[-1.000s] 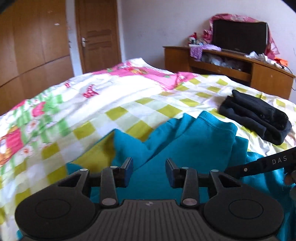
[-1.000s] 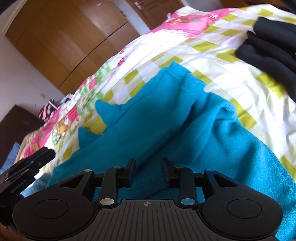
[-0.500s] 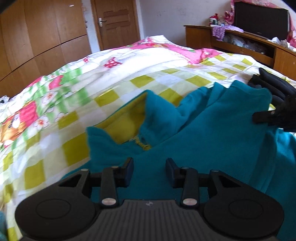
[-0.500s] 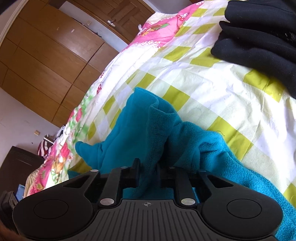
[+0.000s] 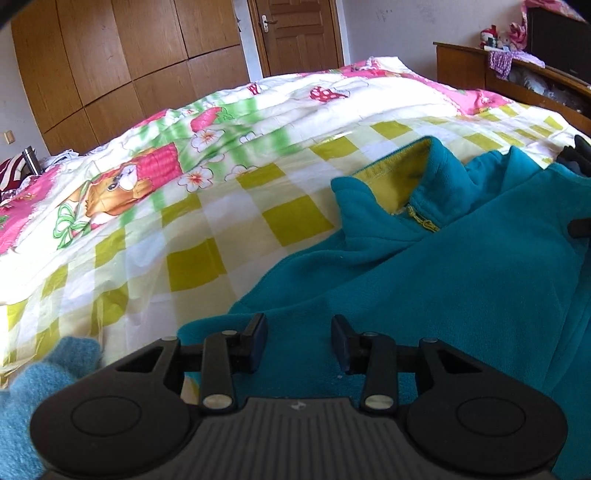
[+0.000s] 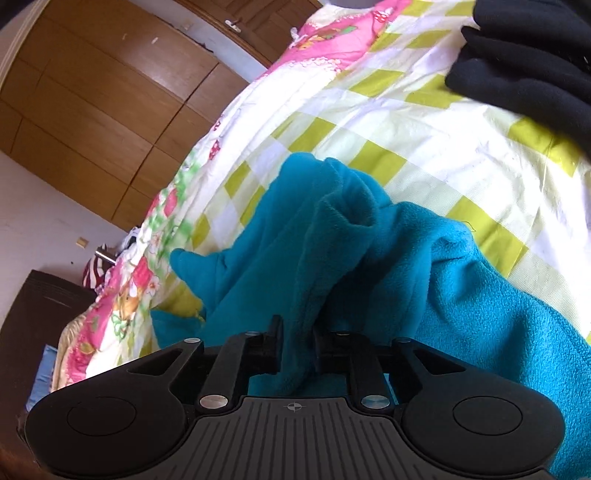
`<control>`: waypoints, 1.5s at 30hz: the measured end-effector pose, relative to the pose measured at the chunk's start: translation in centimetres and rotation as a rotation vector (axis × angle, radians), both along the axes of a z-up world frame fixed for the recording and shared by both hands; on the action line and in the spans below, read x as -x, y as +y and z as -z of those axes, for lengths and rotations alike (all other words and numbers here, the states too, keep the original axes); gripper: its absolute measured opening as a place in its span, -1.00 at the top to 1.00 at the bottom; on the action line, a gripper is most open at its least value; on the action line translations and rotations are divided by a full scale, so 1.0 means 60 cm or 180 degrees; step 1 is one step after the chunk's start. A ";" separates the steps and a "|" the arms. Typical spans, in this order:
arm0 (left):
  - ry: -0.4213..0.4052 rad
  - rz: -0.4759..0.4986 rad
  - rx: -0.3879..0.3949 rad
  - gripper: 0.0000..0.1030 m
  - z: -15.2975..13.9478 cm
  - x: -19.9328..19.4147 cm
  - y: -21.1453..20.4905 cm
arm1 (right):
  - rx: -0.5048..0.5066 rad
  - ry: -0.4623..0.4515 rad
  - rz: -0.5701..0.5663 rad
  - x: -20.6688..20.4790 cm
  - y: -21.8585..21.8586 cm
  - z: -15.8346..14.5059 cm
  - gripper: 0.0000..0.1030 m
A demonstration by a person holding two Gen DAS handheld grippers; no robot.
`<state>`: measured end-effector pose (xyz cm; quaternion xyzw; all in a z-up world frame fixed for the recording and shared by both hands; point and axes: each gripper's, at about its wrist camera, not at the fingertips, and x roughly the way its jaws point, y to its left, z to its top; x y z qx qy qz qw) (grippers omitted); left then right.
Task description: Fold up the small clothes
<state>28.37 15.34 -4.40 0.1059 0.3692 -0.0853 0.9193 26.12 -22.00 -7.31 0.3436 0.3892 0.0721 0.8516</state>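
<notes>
The bed fills both views, covered with a sheet of yellow-green and white squares and pink cartoon prints. Behind it stands a brown wooden wardrobe and a door. On the near part of the bed lies the teal fleece jacket, spread out and wrinkled, its collar open so that the yellow inside and the zipper show. Beside it, further to the right, rests a pile of black clothes. The left tool hangs just above the lower edge of the jacket; its jaws stand apart and nothing is between them. The right tool has a raised fold of the jacket between its jaws, which have just been opening a little; the fold fills the narrow gap and the pads press on it.
</notes>
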 end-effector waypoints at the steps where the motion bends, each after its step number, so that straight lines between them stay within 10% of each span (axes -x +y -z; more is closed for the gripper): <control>1: -0.0064 -0.0063 0.0001 -0.01 -0.007 0.002 0.010 | 0.0064 0.0000 -0.0046 0.000 0.008 -0.002 0.55; 9: -0.0142 -0.0280 -0.0529 -0.01 0.034 0.038 0.023 | 0.0282 0.0022 -0.0051 -0.011 0.027 0.014 0.57; 13: -0.0445 -0.0492 -0.0250 0.00 -0.009 0.061 0.009 | 0.0277 -0.0043 -0.0054 -0.001 0.017 0.001 0.56; 17: -0.0562 -0.0066 -0.0138 -0.01 -0.035 0.110 -0.052 | 0.0359 -0.0095 -0.0018 0.002 -0.010 -0.007 0.32; 21: 0.0020 0.0156 -0.0305 0.00 0.037 0.125 -0.100 | 0.0312 -0.0111 0.0067 -0.001 -0.040 -0.004 0.31; 32: -0.0072 -0.0005 -0.0281 0.03 0.017 0.126 -0.124 | 0.0074 -0.0286 0.0006 -0.041 -0.058 -0.020 0.71; 35: -0.0017 0.0078 -0.0362 0.03 0.030 0.127 -0.140 | 0.0070 -0.0632 0.0008 -0.039 -0.056 -0.038 0.71; 39: -0.0108 0.0243 -0.0467 0.04 0.021 0.135 -0.169 | 0.0465 -0.0119 -0.0139 -0.070 -0.063 0.001 0.70; 45: -0.0484 0.0763 -0.0129 0.02 -0.042 0.103 -0.247 | 0.0433 -0.0428 -0.0115 0.018 -0.123 -0.039 0.42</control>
